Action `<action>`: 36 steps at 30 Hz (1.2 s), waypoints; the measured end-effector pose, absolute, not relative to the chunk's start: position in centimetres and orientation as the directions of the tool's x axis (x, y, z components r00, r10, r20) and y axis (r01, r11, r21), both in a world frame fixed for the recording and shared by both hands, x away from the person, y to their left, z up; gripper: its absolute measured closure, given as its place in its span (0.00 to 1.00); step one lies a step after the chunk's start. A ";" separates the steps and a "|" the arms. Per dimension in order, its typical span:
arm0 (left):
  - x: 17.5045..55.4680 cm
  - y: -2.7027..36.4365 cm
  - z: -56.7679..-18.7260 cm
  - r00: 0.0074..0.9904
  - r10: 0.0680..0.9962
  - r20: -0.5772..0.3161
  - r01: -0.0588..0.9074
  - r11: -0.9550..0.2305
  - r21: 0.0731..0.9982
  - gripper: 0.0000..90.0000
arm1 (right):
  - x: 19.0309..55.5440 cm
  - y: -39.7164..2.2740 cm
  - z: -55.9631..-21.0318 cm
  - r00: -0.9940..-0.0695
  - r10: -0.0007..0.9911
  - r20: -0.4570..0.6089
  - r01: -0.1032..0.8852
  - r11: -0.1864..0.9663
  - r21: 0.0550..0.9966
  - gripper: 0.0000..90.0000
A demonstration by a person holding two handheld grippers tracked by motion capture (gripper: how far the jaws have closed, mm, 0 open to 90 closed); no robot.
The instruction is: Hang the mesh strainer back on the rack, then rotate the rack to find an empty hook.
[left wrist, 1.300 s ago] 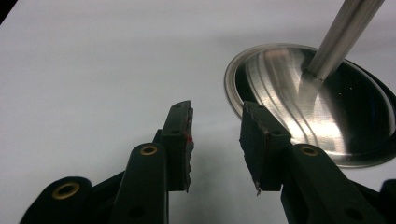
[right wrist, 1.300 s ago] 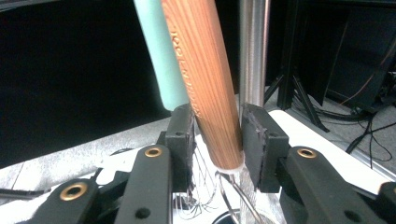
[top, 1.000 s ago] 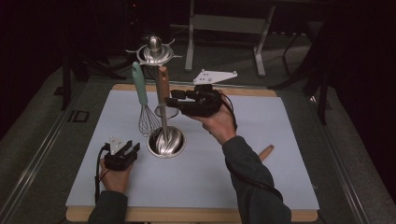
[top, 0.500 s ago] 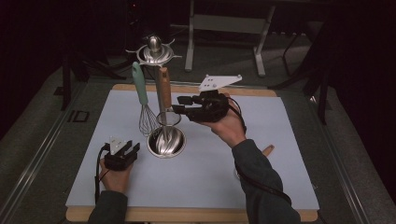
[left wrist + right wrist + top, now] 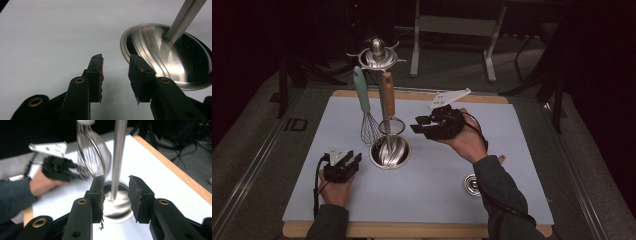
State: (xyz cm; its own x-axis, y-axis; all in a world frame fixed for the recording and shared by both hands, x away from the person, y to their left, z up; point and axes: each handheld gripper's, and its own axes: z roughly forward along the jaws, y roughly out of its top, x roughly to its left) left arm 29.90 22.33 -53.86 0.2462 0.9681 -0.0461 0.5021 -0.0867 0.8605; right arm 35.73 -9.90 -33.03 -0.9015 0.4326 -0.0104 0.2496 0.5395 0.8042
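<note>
In the high view, a steel utensil stand (image 5: 389,150) near the mat's middle carries a mint-handled whisk (image 5: 365,111) and a wood-handled strainer (image 5: 388,102); a small round metal piece (image 5: 472,184) lies toward the near right corner. The right gripper (image 5: 424,124) is held beside the stand, seemingly with nothing taken off yet. In the left gripper view, the left gripper (image 5: 115,72) is parted and empty beside the base. In the right gripper view, parted empty jaws frame the pole (image 5: 118,157).

Left hand-held gripper (image 5: 343,165) low on the bench (image 5: 437,195), near the front edge, jaws parted and empty, left hand (image 5: 334,189) behind it. Right hand-held gripper (image 5: 432,125) raised above the bench middle, pointing left, jaws parted, empty. Right forearm (image 5: 499,195) slants in from the front edge, sleeve dark.
</note>
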 end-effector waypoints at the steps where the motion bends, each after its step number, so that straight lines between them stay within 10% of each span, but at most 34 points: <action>1: 29.9 22.3 -53.9 0.247 0.968 -0.047 0.502 -0.086 0.861 0.71 | 35.7 -10.0 -33.2 -0.899 0.438 -0.016 0.255 0.552 0.794 0.72; 12: 29.5 22.3 -53.7 0.245 0.969 -0.041 0.469 -0.082 0.879 0.74 | 35.3 -11.6 -36.3 -0.879 0.476 -0.016 0.324 0.621 0.713 0.69; 24: 27.5 22.5 -51.3 0.346 0.923 -0.167 0.366 0.031 0.930 1.00 | 33.6 -14.8 -42.0 -0.833 0.553 0.008 0.418 0.621 0.663 0.69; 36: 25.4 21.6 -44.9 0.425 0.893 -0.146 0.105 0.111 0.988 1.00 | 31.5 -16.7 -45.8 -0.783 0.620 -0.039 0.463 0.623 0.630 0.64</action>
